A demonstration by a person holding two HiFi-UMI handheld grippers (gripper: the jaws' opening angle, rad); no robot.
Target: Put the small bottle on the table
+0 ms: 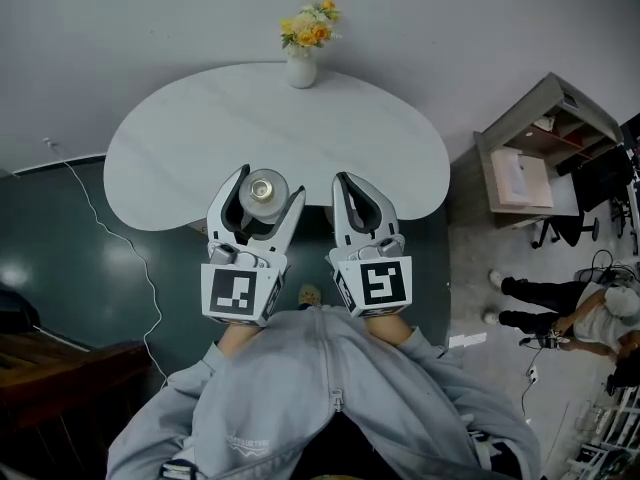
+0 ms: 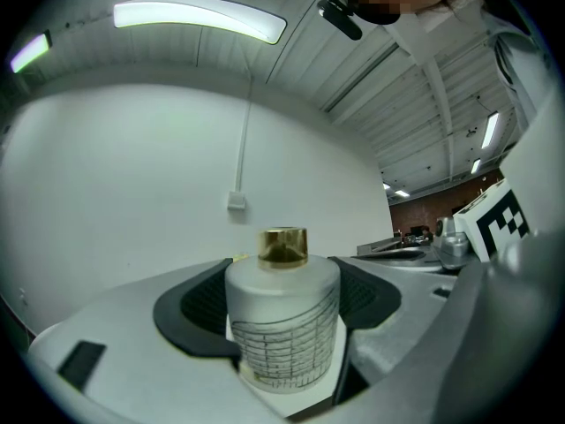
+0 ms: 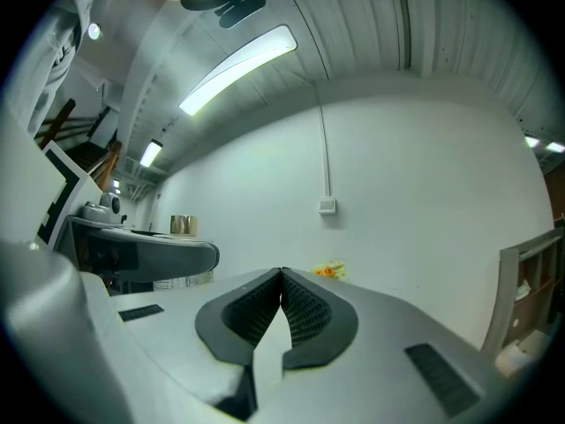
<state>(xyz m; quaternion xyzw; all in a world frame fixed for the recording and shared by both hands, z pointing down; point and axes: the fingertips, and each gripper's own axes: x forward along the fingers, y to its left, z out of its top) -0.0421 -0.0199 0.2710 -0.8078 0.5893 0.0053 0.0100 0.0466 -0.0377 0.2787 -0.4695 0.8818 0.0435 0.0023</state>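
Note:
A small frosted white bottle [image 1: 264,190] with a gold cap sits between the jaws of my left gripper [image 1: 262,198], which is shut on it and holds it upright near the front edge of the white table [image 1: 200,128]. In the left gripper view the bottle [image 2: 282,321] fills the space between the dark pads, its gold cap on top. To its right, my right gripper [image 1: 356,196] is shut with nothing in it; in the right gripper view its pads [image 3: 305,312] meet at the tips.
A white vase of yellow and orange flowers [image 1: 304,43] stands at the table's far edge. A white cable [image 1: 110,233] runs over the dark floor at left. At right stand a wooden shelf unit [image 1: 545,148] and a crouching person [image 1: 575,313].

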